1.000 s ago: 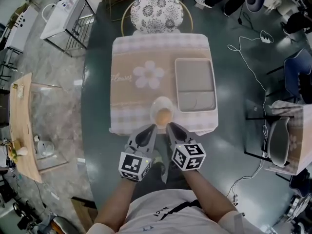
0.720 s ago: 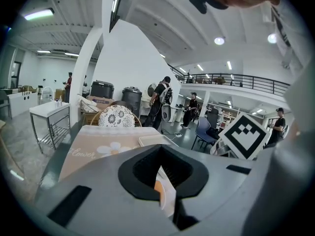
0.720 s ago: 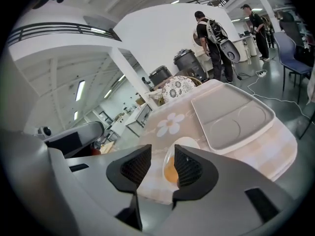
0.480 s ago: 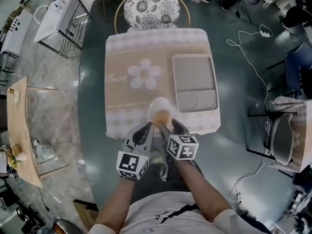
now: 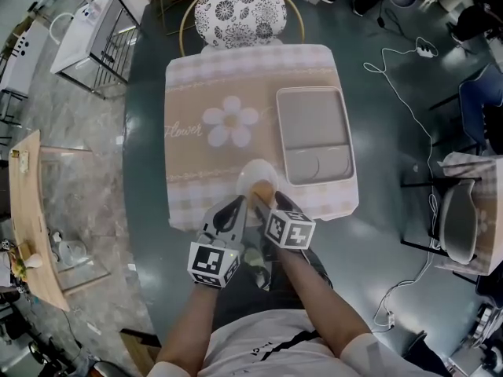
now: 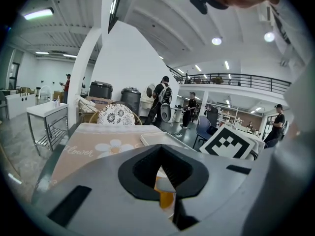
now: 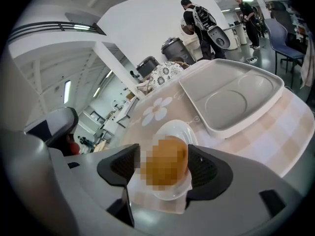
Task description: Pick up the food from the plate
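On the desk [image 5: 149, 148], the food [image 7: 167, 161] is left unlifted on its plate [image 7: 170, 127], flanked untouched by the right hand-held gripper [image 7: 165, 167], jaws opening.

A checked tablecloth [image 5: 196, 167] with a daisy print [image 5: 229, 122] lies before you. On it at one o'clock sits a grey compartment tray [image 5: 312, 132]. A floral-patterned chair [image 5: 238, 10] stands at twelve, a white trolley [image 5: 77, 30] at ten.
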### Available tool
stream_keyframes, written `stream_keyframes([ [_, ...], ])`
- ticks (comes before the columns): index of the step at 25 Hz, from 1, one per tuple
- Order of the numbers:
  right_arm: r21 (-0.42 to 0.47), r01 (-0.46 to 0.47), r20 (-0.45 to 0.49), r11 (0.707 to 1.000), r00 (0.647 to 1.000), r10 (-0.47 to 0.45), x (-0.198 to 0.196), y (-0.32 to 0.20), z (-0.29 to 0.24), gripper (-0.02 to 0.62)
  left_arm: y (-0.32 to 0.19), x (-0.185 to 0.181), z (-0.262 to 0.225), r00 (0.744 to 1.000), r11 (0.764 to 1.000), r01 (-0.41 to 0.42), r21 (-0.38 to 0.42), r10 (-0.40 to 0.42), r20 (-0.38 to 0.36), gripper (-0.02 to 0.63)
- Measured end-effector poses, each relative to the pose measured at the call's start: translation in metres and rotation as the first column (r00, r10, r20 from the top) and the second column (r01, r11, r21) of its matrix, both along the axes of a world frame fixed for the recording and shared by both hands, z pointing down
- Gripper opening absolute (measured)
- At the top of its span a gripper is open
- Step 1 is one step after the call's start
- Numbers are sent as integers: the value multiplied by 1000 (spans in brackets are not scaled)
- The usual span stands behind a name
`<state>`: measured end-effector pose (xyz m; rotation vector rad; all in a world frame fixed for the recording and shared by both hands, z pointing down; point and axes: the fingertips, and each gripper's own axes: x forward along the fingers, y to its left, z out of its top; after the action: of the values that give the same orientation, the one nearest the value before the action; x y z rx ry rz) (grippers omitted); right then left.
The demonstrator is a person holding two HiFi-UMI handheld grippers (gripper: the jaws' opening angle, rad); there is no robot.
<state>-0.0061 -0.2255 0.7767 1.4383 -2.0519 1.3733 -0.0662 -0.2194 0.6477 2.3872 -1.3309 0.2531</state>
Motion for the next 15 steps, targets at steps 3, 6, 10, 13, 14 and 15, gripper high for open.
stream_keyframes([
  [3, -12, -5, -15, 1000, 1000, 5, -1, -1, 9, 282, -3, 4, 2, 1000, 1000, -16, 9, 16, 3, 6],
  [6, -19, 7, -17, 1000, 1000, -7, -5, -3, 15, 285, -9, 3, 4, 1000, 1000, -13, 12, 13, 1, 6],
  [10, -24, 37, -30, 999, 999, -38, -11, -5, 20, 290, -14, 2, 10, 1000, 1000, -3, 6, 3, 8, 6],
  [13, -26, 72, -39, 997, 997, -73, -16, -8, 22, 290, -17, -2, 13, 1000, 1000, 10, -1, -10, 11, 6],
  [14, -32, 89, -35, 996, 995, -90, -19, -9, 23, 291, -17, -3, 14, 1000, 1000, 14, -3, -14, 13, 6],
  [15, -38, 106, -29, 994, 994, -107, -21, -9, 24, 292, -17, -3, 14, 1000, 1000, 16, -4, -16, 14, 6],
])
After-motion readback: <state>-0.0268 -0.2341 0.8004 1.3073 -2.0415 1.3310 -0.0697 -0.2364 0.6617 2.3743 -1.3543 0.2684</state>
